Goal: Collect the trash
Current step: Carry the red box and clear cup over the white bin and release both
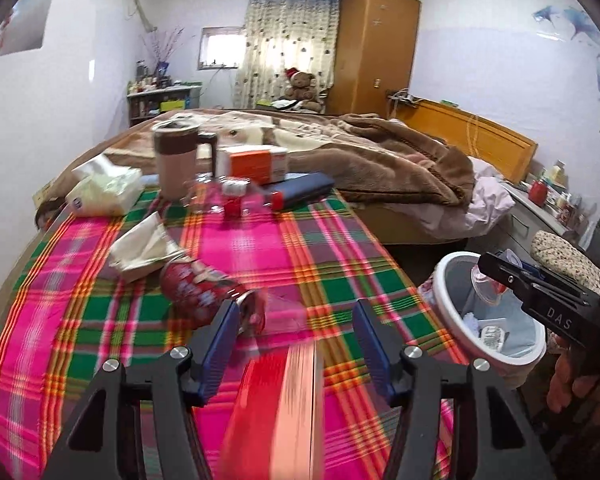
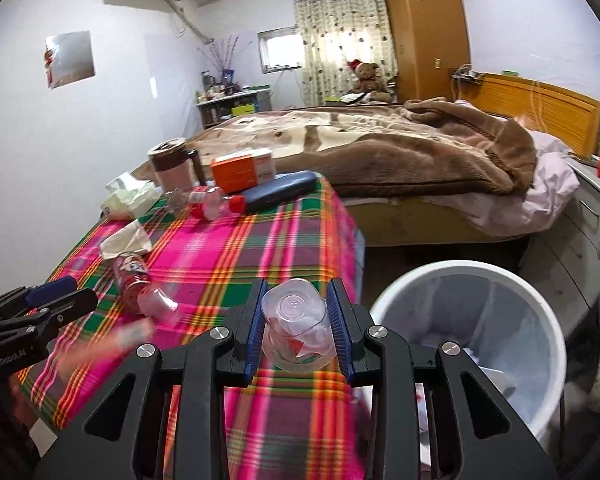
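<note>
clamping a clear plastic cup (image 2: 298,326), right hand-held gripper (image 2: 298,320), left hand-held gripper (image 1: 296,340) apart, empty

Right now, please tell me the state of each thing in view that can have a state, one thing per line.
Right gripper: shut on the clear plastic cup, beside the bin.
Left gripper: open, nothing pressed between its pads.
Trash bin: upright, lidless, some trash inside.
Red can: lying on its side on the plaid cloth.
Crumpled tissue: loose on the cloth.
Brown mug: upright.
</note>
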The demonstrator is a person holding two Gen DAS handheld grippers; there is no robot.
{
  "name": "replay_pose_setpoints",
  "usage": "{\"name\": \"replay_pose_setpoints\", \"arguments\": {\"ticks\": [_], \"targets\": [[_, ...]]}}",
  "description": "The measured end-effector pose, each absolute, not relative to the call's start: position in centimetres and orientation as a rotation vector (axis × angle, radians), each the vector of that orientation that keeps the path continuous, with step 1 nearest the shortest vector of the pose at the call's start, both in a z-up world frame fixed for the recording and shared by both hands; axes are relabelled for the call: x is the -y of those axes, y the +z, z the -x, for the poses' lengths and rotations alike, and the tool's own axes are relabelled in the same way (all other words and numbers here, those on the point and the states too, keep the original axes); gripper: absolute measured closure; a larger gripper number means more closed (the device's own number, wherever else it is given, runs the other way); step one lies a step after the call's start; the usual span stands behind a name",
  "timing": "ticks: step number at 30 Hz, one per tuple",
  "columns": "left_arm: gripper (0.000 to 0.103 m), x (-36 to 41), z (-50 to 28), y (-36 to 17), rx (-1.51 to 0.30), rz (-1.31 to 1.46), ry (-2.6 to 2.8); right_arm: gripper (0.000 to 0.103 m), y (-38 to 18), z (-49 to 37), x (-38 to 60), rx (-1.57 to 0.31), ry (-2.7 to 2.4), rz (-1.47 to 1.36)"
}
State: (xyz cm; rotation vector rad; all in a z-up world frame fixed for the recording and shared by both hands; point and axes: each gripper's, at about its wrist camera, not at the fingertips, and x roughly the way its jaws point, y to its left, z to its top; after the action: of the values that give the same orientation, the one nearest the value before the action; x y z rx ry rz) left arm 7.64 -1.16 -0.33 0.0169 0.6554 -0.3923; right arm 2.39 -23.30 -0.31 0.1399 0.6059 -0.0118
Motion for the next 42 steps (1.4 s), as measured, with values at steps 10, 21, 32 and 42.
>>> {"name": "replay_pose_setpoints", "arguments": {"ticks": [10,21,32,42], "targets": [[0.036,0.5,-7.8,-2.8,-0.743,-0.008,-0.407,0.071,-1.3,-2.3,24.5,-0.612,-0.024,-0.178],[0.021,0.6,-6.2,-8.2,-0.864,-0.092,-0.385,0.071,-1.9,-1.7,23.9,-0.625,0.012,-0.174],[0.041,2.3,-5.7,-8.5,-0.866,-0.113,-0.368,0.071,-1.7,-0.8,24.9,-0.615,-0.015,-0.182],[0.041,5.1,-6.0,-5.3,-0.793,-0.107,-0.429,0.071,-1.1,0.1,26.6,-0.599,-0.057,-0.185]]}}
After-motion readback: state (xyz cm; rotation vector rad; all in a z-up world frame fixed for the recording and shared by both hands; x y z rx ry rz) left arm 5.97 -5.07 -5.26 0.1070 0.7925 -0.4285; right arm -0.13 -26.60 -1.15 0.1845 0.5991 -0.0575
